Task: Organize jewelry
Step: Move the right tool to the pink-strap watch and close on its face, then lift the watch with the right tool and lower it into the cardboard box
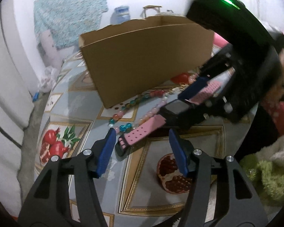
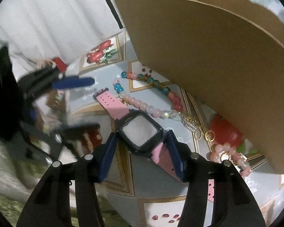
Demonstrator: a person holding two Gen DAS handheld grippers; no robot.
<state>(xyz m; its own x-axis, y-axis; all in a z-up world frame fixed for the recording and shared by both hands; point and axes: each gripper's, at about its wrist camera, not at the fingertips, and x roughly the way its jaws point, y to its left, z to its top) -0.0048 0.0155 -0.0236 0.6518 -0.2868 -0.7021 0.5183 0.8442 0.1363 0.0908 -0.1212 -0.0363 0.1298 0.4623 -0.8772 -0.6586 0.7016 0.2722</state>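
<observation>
The right claw (image 2: pixel 141 135) was seen spread open around the watch (image 2: pixel 140 130), one blue pad on each side of the black square case at lower centre of the right wrist view; contact between pads and case could not be confirmed. The watch lay flat on the bench (image 2: pixel 161 204), its long axis running diagonally from upper left to lower right, pink perforated strap at both ends, so the pads were set across the case width, not along the strap. The near strap end passed under the right finger.

The left claw (image 1: pixel 142 132) was held open and empty at lower centre of its view, the buckle end of the pink strap lying just ahead, between the pad tips. The right claw was judged the nearer one for a grasp; only closing seemed needed.

The watch face looked pale and blank. A beaded necklace (image 2: pixel 142 104) of pink, teal and red beads lay just beside the watch, near the cardboard box (image 2: pixel 208 47) at upper right.
</observation>
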